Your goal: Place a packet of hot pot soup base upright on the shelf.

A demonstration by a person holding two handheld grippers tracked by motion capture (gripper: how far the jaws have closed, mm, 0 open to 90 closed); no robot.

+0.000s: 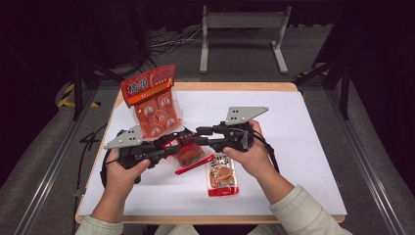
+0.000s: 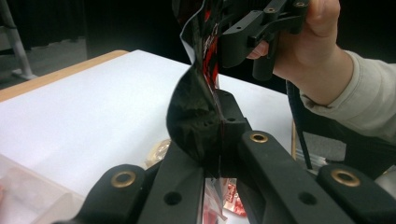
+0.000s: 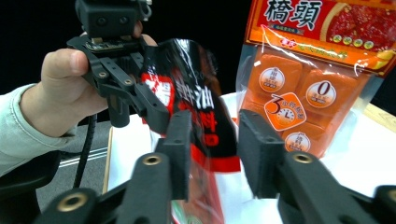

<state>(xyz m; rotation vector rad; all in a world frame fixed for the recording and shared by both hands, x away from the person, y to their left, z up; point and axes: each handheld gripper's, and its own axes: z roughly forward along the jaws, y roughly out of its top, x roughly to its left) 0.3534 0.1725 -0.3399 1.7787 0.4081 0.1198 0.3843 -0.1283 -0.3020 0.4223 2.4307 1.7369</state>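
Snack packet held up over table centre, between both grippers.
Left gripper pinches it tight; right gripper jaws spread, prob. loose — packet could swing or slip.

From the high view the black-red packet is mostly hidden behind both grippers; I can't read its print. The left gripper view cuts off its top and bottom. The orange bag runs off the right gripper view's top edge.

packet: glossy plastic film | fingers: matt black | table: matt white
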